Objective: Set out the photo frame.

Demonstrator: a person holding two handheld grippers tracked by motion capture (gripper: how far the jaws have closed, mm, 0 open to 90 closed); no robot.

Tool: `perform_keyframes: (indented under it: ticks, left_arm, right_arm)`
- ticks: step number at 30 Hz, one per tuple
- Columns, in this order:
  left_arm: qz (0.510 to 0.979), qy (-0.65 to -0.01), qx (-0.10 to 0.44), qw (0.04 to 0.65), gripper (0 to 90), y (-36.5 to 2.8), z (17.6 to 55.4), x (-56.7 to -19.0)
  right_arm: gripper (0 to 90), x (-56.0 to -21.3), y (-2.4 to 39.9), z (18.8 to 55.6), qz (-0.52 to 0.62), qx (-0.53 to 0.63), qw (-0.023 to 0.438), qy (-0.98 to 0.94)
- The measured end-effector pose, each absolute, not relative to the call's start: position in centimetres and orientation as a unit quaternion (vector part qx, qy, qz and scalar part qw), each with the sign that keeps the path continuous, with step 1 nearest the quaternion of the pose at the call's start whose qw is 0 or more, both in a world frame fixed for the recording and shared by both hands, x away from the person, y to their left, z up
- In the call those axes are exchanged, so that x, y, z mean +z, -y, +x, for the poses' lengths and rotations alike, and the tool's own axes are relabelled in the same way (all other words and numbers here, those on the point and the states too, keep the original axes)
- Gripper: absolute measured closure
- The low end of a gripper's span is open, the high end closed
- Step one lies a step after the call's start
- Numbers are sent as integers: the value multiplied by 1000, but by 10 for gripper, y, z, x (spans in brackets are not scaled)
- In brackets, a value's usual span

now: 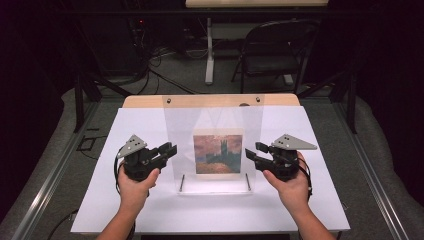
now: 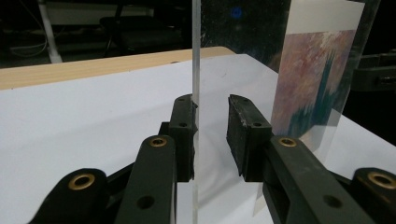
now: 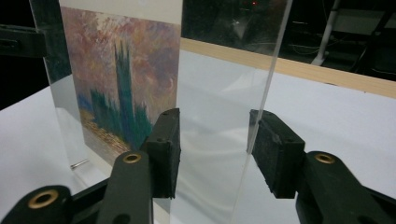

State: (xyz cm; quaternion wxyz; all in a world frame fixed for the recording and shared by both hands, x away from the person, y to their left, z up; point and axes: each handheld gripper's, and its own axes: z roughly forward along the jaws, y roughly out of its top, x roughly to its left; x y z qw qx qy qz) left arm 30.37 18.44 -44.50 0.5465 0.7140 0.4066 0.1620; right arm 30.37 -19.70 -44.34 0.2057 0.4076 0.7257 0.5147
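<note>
A clear acrylic picture stand [image 1: 215, 115] is upright at the middle of the white tabletop [image 1: 125, 200], holding a painted print [image 1: 218, 154] of dark towers under a reddish sky. My left gripper [image 1: 171, 149] is at the stand's left edge and my right gripper [image 1: 251, 151] at its right edge. In the left gripper view the panel's edge [image 2: 195, 46] runs between the jaws of the left gripper [image 2: 210, 121], against the left pad, with a gap to the other pad. In the right gripper view the right gripper [image 3: 215, 135] straddles the panel [image 3: 224, 70], which lies near the right pad; the print [image 3: 121, 79] shows at left.
Two metal pins [image 1: 182, 183] lie at the stand's base. A wooden strip [image 1: 145, 101] borders the table's far side. Beyond it are a folding chair [image 1: 272, 52], a white table leg [image 1: 209, 50] and cables on the floor.
</note>
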Motion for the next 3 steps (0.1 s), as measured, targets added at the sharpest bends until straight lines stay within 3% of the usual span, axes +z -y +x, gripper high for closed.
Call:
perform_keyframes:
  ticks: [3]
  left_arm:
    - [715, -395, 156, 556, 716, -187, 295, -448]
  right_arm:
    - [573, -445, 201, 296, 400, 524, 199, -725]
